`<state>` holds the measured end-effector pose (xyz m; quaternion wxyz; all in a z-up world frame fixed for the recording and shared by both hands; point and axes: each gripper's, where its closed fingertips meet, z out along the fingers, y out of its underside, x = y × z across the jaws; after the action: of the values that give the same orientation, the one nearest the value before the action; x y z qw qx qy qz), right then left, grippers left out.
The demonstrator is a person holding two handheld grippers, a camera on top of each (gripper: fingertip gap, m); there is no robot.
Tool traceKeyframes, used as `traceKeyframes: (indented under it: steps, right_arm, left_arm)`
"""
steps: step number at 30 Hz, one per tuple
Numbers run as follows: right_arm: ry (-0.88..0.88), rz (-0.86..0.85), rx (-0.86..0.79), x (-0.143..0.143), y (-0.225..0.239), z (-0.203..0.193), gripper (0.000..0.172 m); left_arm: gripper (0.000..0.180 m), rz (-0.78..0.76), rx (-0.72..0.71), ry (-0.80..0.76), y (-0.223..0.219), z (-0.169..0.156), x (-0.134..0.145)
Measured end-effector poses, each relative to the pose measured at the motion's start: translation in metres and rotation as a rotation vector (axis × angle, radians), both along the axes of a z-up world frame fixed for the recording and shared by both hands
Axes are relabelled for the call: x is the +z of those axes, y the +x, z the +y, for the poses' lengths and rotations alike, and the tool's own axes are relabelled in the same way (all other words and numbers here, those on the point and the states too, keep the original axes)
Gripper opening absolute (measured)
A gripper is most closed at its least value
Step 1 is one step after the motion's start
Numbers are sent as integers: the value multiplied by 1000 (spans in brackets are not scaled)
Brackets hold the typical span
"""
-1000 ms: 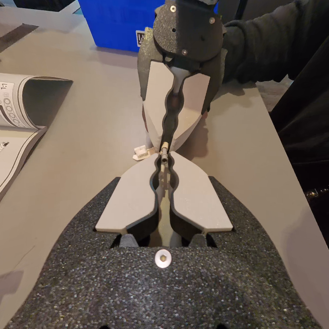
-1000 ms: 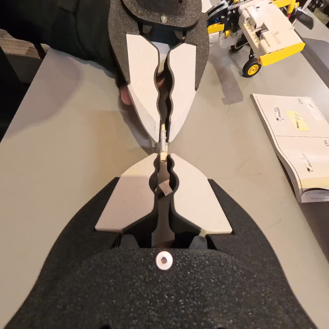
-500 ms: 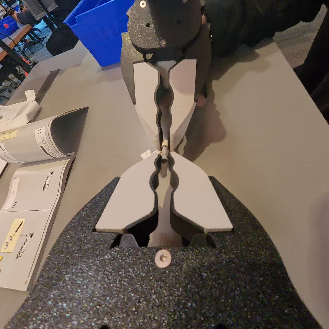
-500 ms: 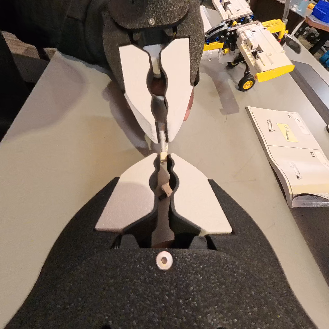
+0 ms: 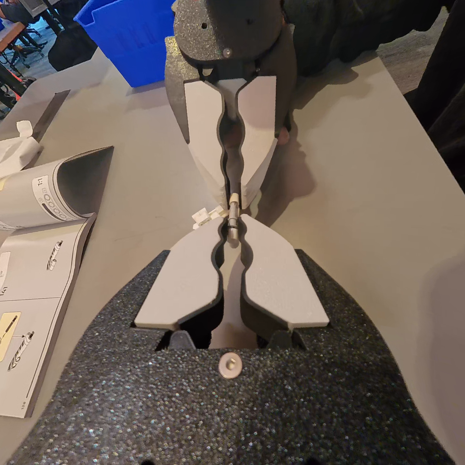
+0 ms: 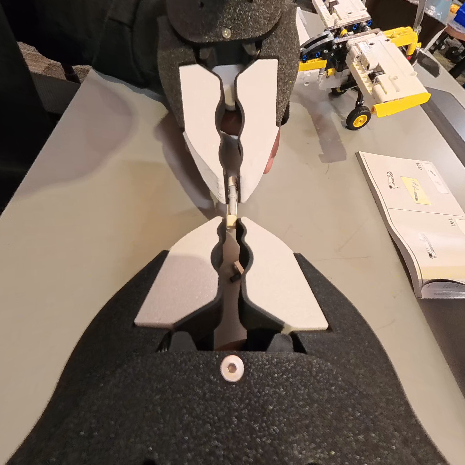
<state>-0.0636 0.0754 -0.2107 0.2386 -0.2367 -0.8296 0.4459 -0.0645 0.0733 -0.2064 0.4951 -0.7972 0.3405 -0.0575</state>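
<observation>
My two grippers meet tip to tip above the grey table (image 5: 339, 226). My left gripper (image 5: 232, 222) is shut on a short grey pin (image 5: 233, 232), whose end sticks back between the fingers. My right gripper (image 6: 231, 221) is shut on a small cream piece (image 6: 231, 222). The pin and the cream piece lie in one line and touch end to end. In the left wrist view the right gripper (image 5: 235, 203) comes in from the top with the cream piece (image 5: 234, 197). In the right wrist view the left gripper (image 6: 232, 200) holds the pin (image 6: 232, 188).
A small white brick (image 5: 203, 216) lies on the table just left of the tips. A tan piece with a black pin (image 6: 236, 271) lies under my right gripper. An open instruction booklet (image 5: 37, 276) (image 6: 415, 214), a blue bin (image 5: 130, 37) and a yellow and white model vehicle (image 6: 372, 63) stand around. Both grippers' tips are close together, under 4 cm apart. From the right gripper's tips to the small white brick (image 5: 203, 216) is close to 5 cm.
Both grippers have stayed shut and tip to tip on the pin and cream piece. The pair has shifted and tilted over the table, bringing more of the booklet and bin into the left view.
</observation>
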Motion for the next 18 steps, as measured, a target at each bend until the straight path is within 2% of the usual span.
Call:
traceKeyframes:
  steps: [18]
  right_arm:
    - [-55,-9,-19,6,-1,1,7]
  left_arm:
    - [7,-183,2,7,2,1,5]
